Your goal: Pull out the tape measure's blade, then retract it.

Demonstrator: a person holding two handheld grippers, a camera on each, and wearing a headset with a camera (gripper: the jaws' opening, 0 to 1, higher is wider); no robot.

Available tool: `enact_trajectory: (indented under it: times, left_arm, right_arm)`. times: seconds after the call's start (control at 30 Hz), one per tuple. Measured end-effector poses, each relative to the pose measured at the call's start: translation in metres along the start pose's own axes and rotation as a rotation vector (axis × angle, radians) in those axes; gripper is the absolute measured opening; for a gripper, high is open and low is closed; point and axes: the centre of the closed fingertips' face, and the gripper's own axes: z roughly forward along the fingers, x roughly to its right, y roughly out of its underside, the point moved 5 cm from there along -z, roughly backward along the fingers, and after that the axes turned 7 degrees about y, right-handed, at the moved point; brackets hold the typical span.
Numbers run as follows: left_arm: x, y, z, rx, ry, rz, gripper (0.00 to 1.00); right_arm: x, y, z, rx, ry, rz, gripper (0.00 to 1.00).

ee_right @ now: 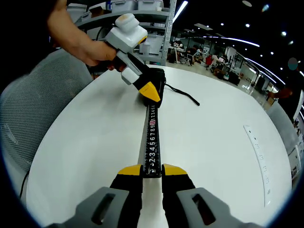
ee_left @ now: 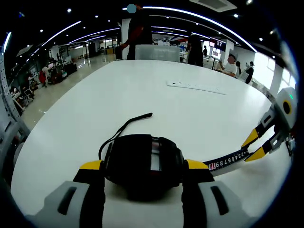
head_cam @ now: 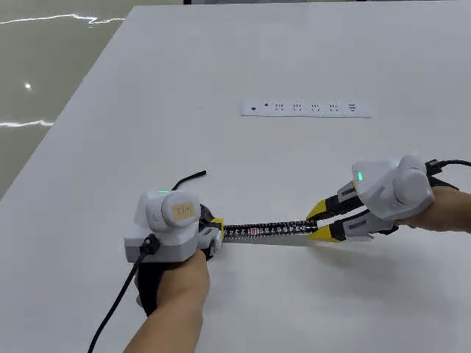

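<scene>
Tape measure (ee_left: 142, 154) sits on the worktop (head_cam: 221, 147) clamped in my left hand-held gripper (ee_left: 143, 170), its blade (ee_right: 152, 137) pinched by my right hand-held gripper (ee_right: 152, 170); if that thin pinch slips, it could whip back uncontrolled.

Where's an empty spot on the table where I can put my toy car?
Lots of bare white table lies between the long white power strip and the black numbered blade, and beyond the strip too. It's crowded along the blade, where the left gripper clamps the black tape measure case and the right gripper pinches the blade's end.
</scene>
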Motion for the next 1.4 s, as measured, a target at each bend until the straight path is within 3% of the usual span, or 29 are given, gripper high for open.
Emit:
enact_trajectory:
  times: [0.87, 1.4]
  left_arm:
    - [-0.0021, -0.0002, 0.0019, 0.001, -0.003, -0.001, 0.61]
    - [-0.0038, -0.0009, 0.0009, 0.004, 0.025, -0.014, 0.61]
  right_arm:
    - [-0.0006, -0.0053, 0.0066, 0.002, -0.001, -0.002, 0.14]
    - [0.0008, -0.0044, 0.0099, 0.013, -0.001, 0.016, 0.14]
